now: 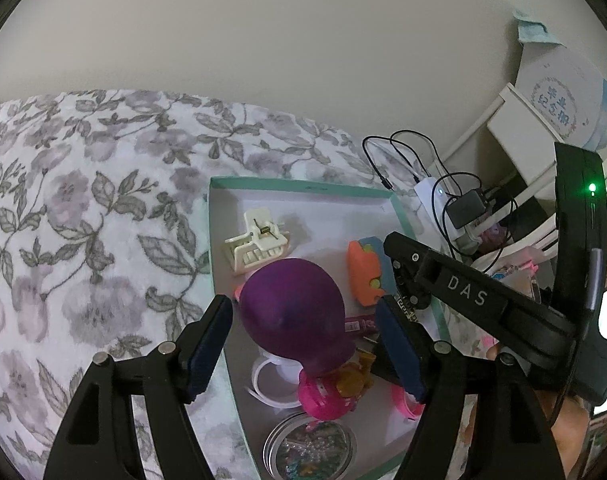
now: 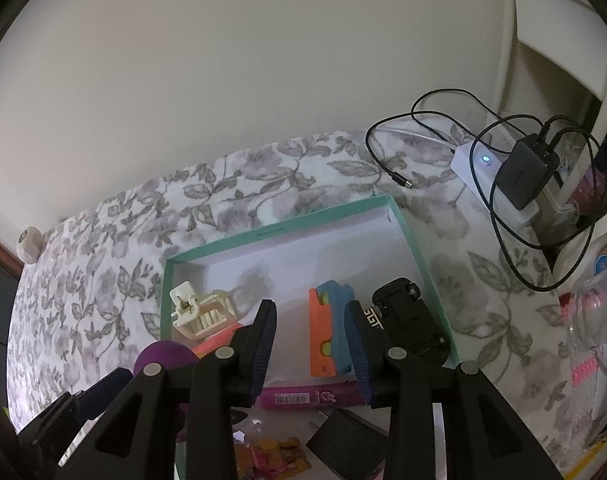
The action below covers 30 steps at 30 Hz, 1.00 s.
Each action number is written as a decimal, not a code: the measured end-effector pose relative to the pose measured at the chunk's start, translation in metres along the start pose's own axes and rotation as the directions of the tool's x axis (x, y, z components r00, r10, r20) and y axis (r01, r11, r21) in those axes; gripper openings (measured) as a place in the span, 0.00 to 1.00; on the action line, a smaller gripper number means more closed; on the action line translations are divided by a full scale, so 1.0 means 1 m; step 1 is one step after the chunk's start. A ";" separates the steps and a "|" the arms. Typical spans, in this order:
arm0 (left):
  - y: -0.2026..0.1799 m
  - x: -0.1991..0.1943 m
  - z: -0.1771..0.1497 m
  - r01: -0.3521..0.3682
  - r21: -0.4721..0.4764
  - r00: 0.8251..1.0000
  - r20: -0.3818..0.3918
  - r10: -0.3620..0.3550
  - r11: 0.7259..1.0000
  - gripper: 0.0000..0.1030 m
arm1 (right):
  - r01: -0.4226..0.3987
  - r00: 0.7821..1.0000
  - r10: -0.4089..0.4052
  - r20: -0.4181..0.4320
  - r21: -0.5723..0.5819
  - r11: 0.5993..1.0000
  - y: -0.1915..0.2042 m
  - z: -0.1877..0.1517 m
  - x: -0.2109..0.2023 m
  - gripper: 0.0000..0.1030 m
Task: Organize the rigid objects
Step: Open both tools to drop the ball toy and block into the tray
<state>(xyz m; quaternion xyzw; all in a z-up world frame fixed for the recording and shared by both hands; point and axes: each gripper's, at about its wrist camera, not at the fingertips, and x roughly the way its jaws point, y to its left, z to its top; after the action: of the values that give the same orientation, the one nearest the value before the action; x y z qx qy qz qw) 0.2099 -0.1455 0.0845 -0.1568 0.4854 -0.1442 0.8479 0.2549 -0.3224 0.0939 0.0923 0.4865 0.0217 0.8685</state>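
Left wrist view: left gripper (image 1: 303, 340) has its jaws spread wide w/ the purple balloon-shaped toy (image 1: 293, 316) sitting between them; neither pad looks pressed on it, so it seems to rest on its own weight in the teal-rimmed box (image 1: 399, 216), leaning over the pink ring toy (image 1: 323, 398) and a white ring (image 1: 269, 380). Risk: it's round and top-heavy, perched on clutter, so a brush from either pad on the way out could roll it onto the cream hair claw clip (image 1: 257, 242) or over the low rim onto the floral bedspread (image 1: 83, 220). The right gripper's black body (image 1: 463, 292) crosses close beside the left one's right pad, so the 2 tools could knock each other if both move at once. Right wrist view: right gripper (image 2: 311, 344) has jaws partly apart, nothing pinched; the orange-and-blue toy (image 2: 327, 332) shows in the gap but lies on the box floor beyond the pads, w/ a pink tube (image 2: 307, 398) just below and a small black toy car (image 2: 409, 320) beside the right-hand pad. Risk here: closing w/o lining up could catch the tube or nudge the car against the box wall. Charger cables (image 2: 503, 200) lie well apart from the box, so prob. no snag.
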 end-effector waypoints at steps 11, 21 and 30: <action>0.015 -0.037 0.015 -0.032 -0.045 0.998 0.053 0.034 0.998 0.73 | 0.002 0.999 -0.002 0.051 0.000 1.000 0.001 0.005 -0.023 0.42; 0.066 -0.055 0.023 -0.255 -0.187 0.954 0.112 0.279 0.949 0.85 | -0.017 0.999 0.019 0.046 -0.050 0.999 0.015 0.004 -0.020 0.68; 0.088 -0.055 0.024 -0.354 -0.237 0.912 0.125 0.390 0.905 0.97 | -0.029 0.999 0.032 0.037 -0.084 0.996 0.025 0.001 -0.014 0.95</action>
<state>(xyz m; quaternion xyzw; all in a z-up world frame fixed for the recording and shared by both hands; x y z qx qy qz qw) 0.2121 -0.0407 0.1030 -0.1608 0.4451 0.0865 0.8767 0.2496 -0.2996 0.1103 0.0635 0.4668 0.0535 0.8805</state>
